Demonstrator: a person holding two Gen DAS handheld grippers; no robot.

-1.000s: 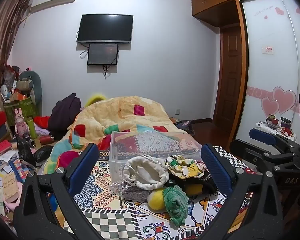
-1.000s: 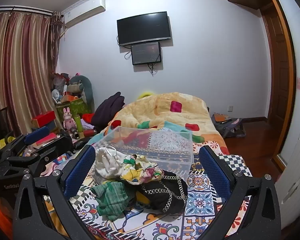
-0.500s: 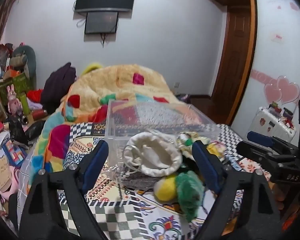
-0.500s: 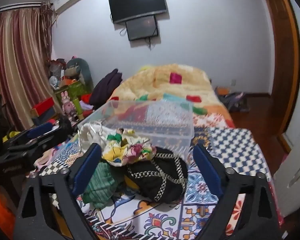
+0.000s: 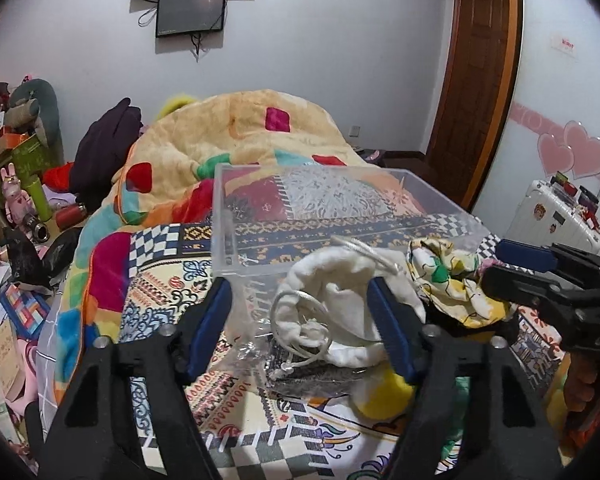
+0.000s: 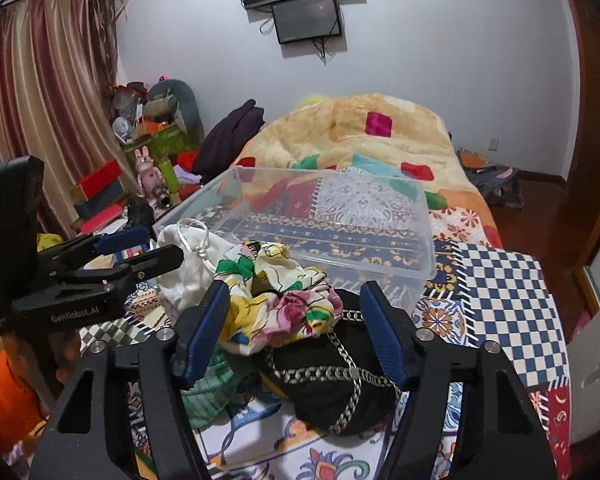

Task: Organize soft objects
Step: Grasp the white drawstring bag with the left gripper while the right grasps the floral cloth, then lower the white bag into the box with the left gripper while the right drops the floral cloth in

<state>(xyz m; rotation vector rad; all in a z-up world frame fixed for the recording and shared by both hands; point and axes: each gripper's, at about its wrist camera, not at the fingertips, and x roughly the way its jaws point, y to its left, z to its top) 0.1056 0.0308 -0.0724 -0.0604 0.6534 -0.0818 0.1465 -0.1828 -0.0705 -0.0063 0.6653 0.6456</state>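
Note:
A pile of soft things lies on the bed in front of a clear plastic box [image 5: 320, 216] [image 6: 324, 220]. It holds a white drawstring pouch [image 5: 340, 300] [image 6: 188, 268], a floral cloth [image 5: 448, 280] [image 6: 276, 296], a black bag with chain [image 6: 332, 376], a green cloth [image 6: 212, 384] and a yellow plush [image 5: 384, 396]. My left gripper [image 5: 300, 328] is open around the white pouch. My right gripper [image 6: 292, 328] is open around the floral cloth, above the black bag. Neither grips anything.
A patterned bedspread [image 6: 500, 288] covers the bed, with a yellow quilt [image 5: 236, 140] heaped behind the box. Clutter, boxes and toys [image 5: 20, 200] fill the floor at left. A white suitcase [image 5: 556, 216] stands at right by the door.
Both grippers have moved forward and down toward the pile, and their jaws have narrowed. The left now frames the white pouch, the right the floral cloth.

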